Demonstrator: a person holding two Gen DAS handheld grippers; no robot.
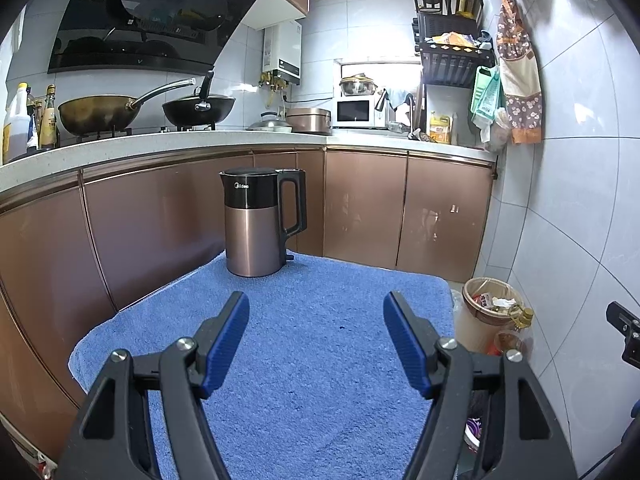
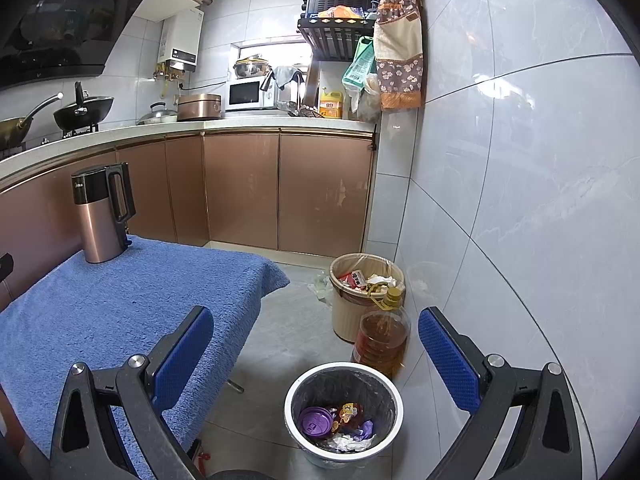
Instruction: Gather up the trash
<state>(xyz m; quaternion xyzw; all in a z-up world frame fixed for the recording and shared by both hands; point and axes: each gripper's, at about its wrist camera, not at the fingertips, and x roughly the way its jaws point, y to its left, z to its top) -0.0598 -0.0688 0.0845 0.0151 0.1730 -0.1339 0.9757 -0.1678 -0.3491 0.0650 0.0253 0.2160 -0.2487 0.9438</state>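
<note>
My left gripper (image 1: 316, 312) is open and empty above a table covered by a blue towel (image 1: 320, 360). My right gripper (image 2: 316, 330) is open and empty, held over the floor above a white-rimmed grey bin (image 2: 344, 412). That bin holds a purple lid (image 2: 316, 422), a wrapper and crumpled paper. A beige bin (image 2: 360, 292) with wrappers stands behind it; it also shows in the left wrist view (image 1: 486, 312). No loose trash shows on the towel.
A copper and black kettle (image 1: 256, 220) stands at the towel's far edge, also in the right wrist view (image 2: 102, 216). A large oil bottle (image 2: 382, 336) stands between the two bins by the tiled wall. Copper cabinets (image 2: 244, 188) and a counter lie beyond.
</note>
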